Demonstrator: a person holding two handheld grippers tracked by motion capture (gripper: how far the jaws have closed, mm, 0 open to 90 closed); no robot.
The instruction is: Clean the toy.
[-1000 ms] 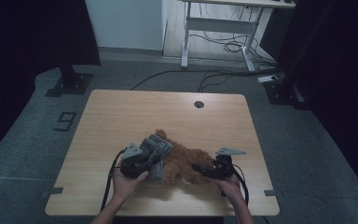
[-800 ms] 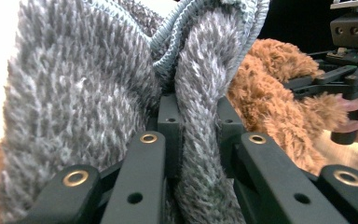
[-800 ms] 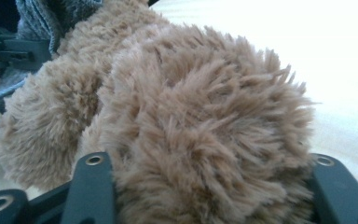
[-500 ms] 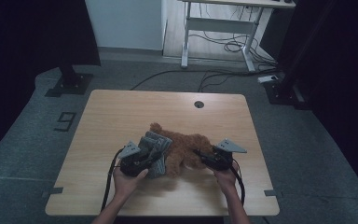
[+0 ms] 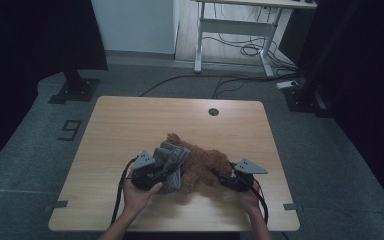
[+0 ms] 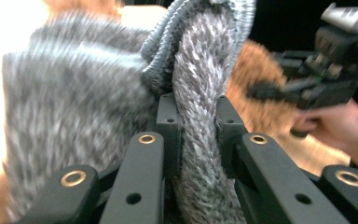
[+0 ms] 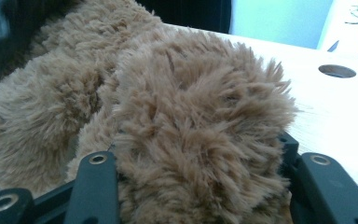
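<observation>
While you hold both pieces at the near table (image 5: 130, 120) edge:
Left gripper (image 6: 196, 140): clamped on grey knit garment (image 6: 74, 93).
Right gripper (image 7: 200, 154): jaws just reopened slightly, pinching plush bear (image 7: 177, 93).
Risk: pull hard, fur slips free.

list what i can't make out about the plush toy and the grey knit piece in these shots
- Brown plush toy, high view: too small to tell its face or limbs; the grey knit piece and left gripper cover its left part.
- Right gripper view: fur sits between the jaws of the right gripper, hiding which part of the toy is gripped.
- Left gripper view: the left gripper pinches a knit fold; the rest is blurred, so what kind of garment it is stays unclear.
</observation>
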